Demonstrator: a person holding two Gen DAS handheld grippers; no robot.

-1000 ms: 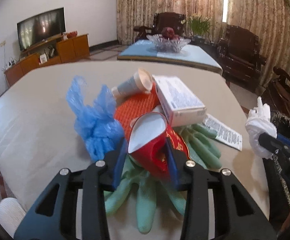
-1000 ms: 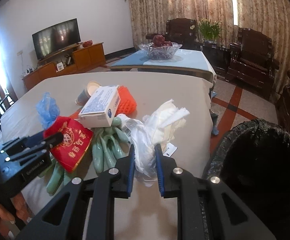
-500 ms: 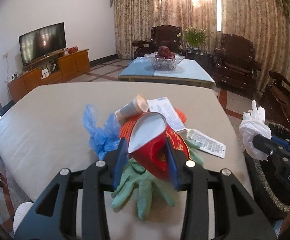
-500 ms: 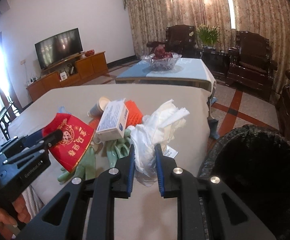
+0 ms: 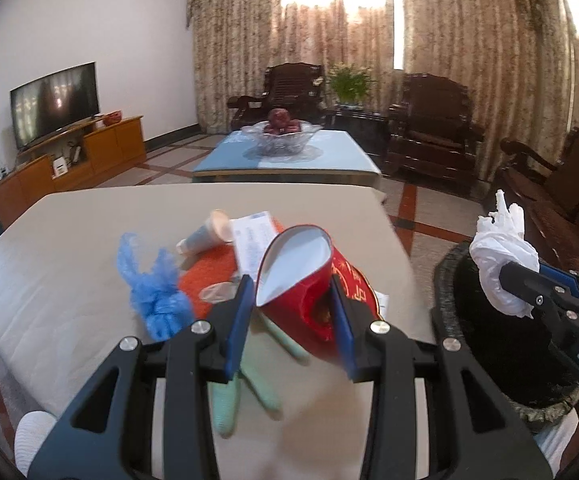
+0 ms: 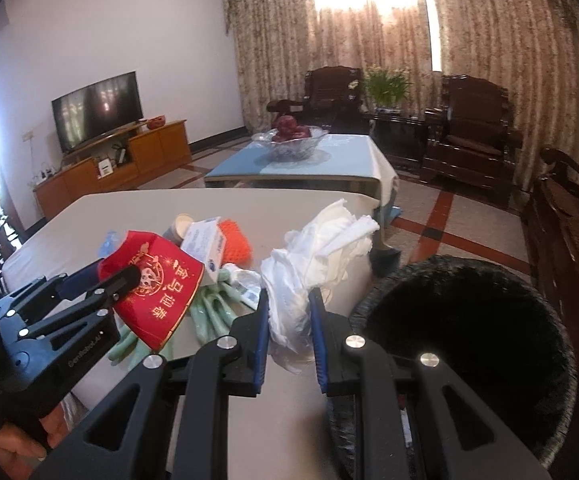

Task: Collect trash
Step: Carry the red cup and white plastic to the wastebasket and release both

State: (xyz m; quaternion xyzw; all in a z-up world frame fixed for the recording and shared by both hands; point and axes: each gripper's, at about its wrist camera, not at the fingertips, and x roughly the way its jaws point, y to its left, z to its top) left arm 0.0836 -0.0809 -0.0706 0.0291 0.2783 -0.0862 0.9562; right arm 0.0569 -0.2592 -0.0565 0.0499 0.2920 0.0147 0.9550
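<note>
Holding trash in both claws beside the bin (image 6: pixel 469 320).
Left claw (image 5: pixel 293 312) clamping a red packet (image 5: pixel 301 280); right claw (image 6: pixel 289 320) pinching a white bag (image 6: pixel 309 264), above the worktop (image 5: pixel 69 260).

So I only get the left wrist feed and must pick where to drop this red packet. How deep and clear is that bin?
Observer: The right wrist view looks into the bin: its mouth is wide, the inside too dark to see.
Operator: What is on the red packet's far face?
Observer: Gold printed characters and a small figure; the red packet is pinched in the left gripper.
Operator: How is the white bag held?
Observer: The white plastic bag sits bunched between the right gripper fingers, just left of the bin.
</note>
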